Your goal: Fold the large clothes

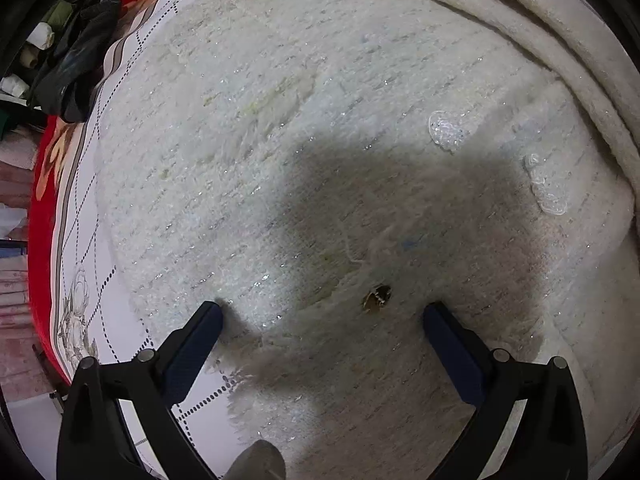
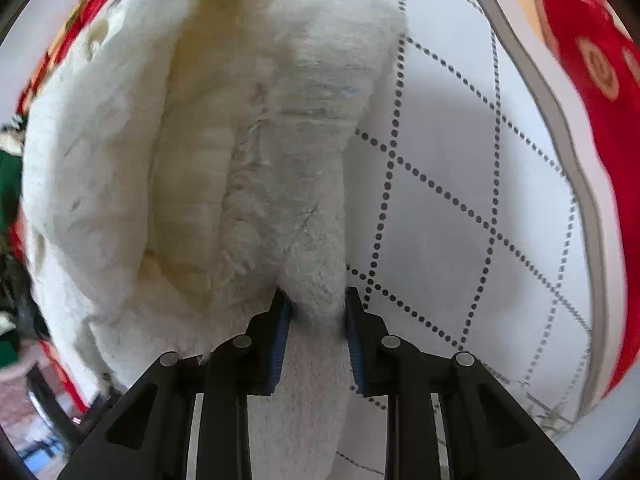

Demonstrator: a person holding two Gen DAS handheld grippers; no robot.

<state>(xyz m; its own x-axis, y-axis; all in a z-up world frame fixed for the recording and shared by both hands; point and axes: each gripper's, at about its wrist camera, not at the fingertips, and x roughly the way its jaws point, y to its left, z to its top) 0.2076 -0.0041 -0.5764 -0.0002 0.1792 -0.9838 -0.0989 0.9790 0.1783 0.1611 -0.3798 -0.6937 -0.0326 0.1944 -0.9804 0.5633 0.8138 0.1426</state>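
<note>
thick, fluffy white garment [image 1: 320, 140] spread on the patterned bedsheet [image 1: 120, 320], soft, limp and likely bulky, best taken by a gathered edge: right gripper [image 2: 316, 312] pinches such a fold, left gripper [image 1: 324, 312] hangs spread above it.

Bedspread [image 2: 460, 208] is white with dotted diamond lines, a grey stripe and a red floral border [image 2: 612, 128]. Dark clothes pile [image 1: 76, 68] sits at the far edge. Floor [image 1: 16, 312] looks like reddish tile, kinda blurry.
</note>
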